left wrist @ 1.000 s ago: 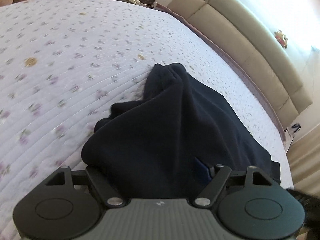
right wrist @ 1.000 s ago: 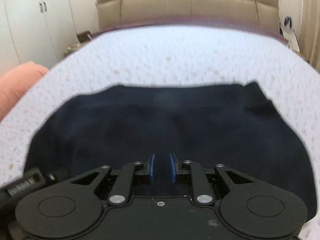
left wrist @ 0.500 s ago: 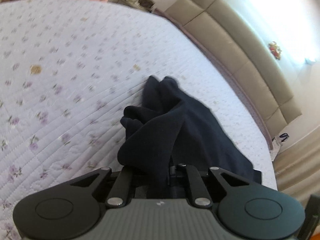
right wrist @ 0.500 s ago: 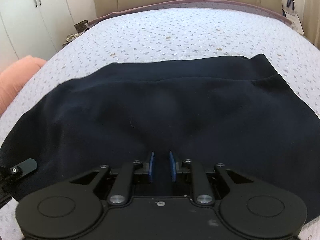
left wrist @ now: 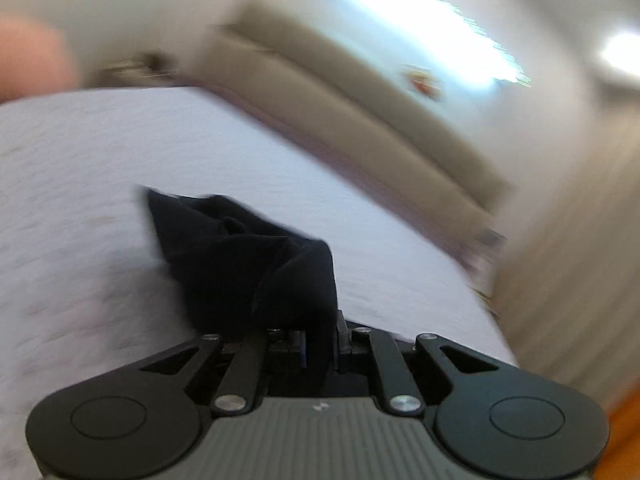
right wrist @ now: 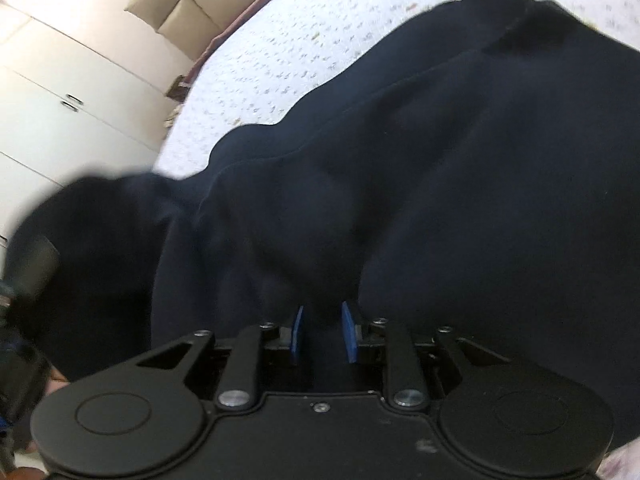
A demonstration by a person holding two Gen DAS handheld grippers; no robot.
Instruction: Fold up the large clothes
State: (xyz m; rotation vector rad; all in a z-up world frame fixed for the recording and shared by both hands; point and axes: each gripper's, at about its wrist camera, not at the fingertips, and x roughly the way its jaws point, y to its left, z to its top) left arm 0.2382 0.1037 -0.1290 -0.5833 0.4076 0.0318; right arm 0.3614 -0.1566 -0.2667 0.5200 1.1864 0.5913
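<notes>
Both grippers pinch the dark garment on the bed, mid-fold lift.

We see the left gripper (left wrist: 320, 344) clenched tight on a bunched edge of the dark garment (right wrist: 440, 160), raised off the floral bedspread (left wrist: 100, 200); the left view is blurred. The right gripper (right wrist: 323, 334) has its blue pads (right wrist: 349, 336) on either side of a fold of the same cloth, and its jaws have just been opening a little, cloth still between them. To fold well, we judge both hands should carry the edge level, keep it taut, and not let the right grip slip. We see no containers; the rest of the garment lies spread on the bed.
</notes>
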